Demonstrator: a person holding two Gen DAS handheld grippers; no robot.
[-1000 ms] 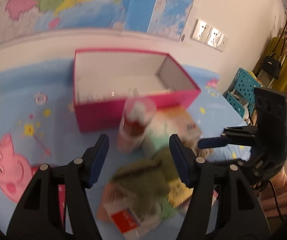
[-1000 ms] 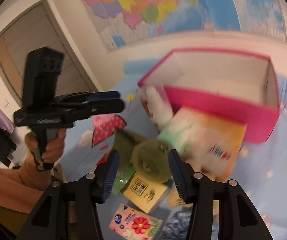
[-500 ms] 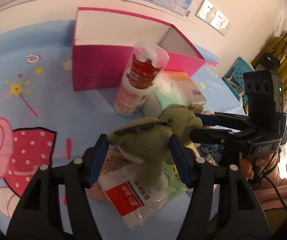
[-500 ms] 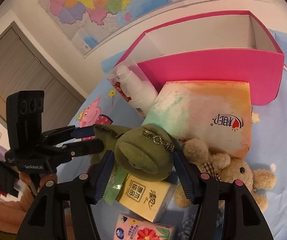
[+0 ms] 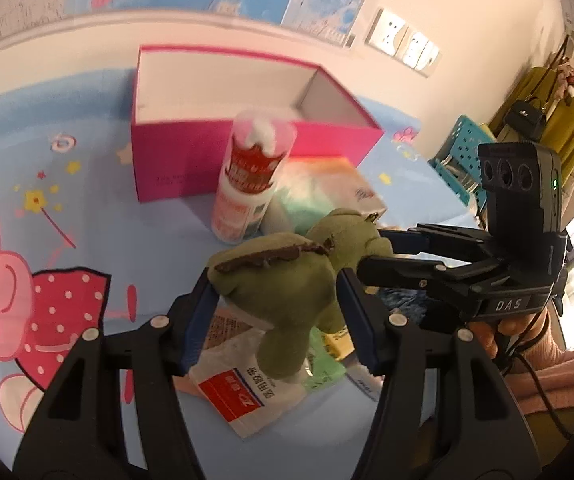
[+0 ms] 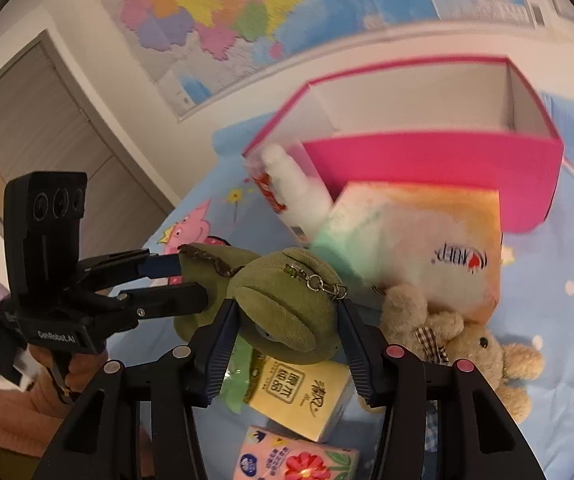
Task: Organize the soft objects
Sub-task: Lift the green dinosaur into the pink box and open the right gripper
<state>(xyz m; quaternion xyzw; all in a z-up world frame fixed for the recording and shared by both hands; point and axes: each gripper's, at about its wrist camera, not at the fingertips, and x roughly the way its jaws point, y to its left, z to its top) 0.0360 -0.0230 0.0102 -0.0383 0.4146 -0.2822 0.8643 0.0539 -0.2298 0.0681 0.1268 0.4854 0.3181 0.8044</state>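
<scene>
Wall map (image 6: 223, 12), grey door (image 6: 35, 120), wall sockets (image 5: 403, 46), yellow coat (image 5: 559, 128).

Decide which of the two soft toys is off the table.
The green plush toy, gripped between both tongs; the beige teddy bear lies on the table by the tissue pack.

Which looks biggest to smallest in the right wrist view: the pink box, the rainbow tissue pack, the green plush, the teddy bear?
1. Pink box.
2. Rainbow tissue pack.
3. Green plush and teddy bear look alike in size; the plush sits nearer the camera, so I won't rank them.
</scene>
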